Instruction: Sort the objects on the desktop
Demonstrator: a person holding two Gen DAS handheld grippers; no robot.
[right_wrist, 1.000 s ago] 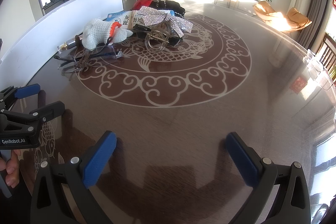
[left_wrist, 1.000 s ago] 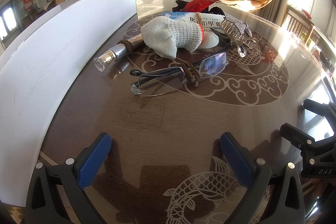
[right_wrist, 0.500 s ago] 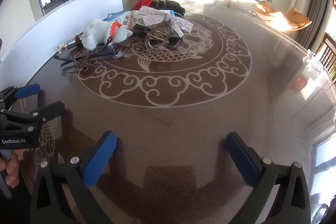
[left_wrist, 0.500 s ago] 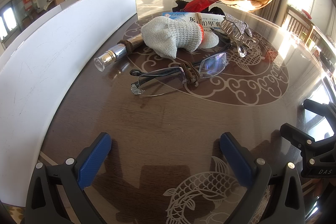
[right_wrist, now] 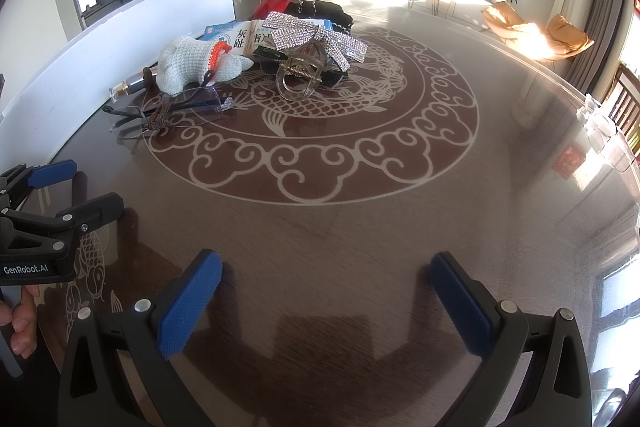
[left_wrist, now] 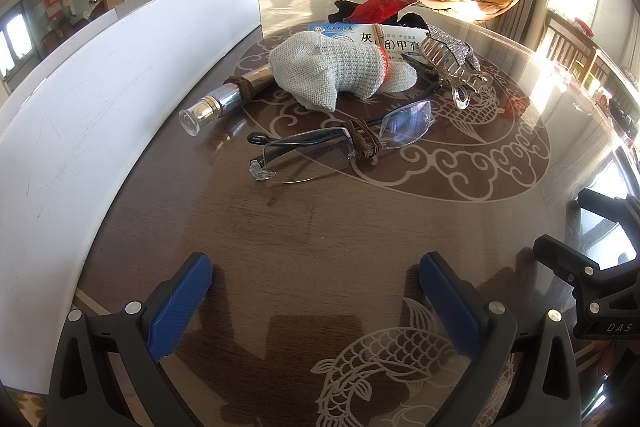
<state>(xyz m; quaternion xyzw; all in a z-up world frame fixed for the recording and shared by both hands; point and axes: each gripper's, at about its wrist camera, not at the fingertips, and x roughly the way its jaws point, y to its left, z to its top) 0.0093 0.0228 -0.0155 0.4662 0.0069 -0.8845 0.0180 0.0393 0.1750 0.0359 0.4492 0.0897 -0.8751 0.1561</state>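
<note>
1. The left gripper is spread wide over the dark table, holding nothing.
2. The right gripper is likewise wide apart and empty.
3. Straight ahead of the left gripper lie the glasses, wrapped with a brown cord.
4. Beyond them sits a grey glove, lying over a metal tube to its left.
5. A clear hair clip with a rhinestone bow lies far ahead and left of the right gripper, beside a printed box.
</note>
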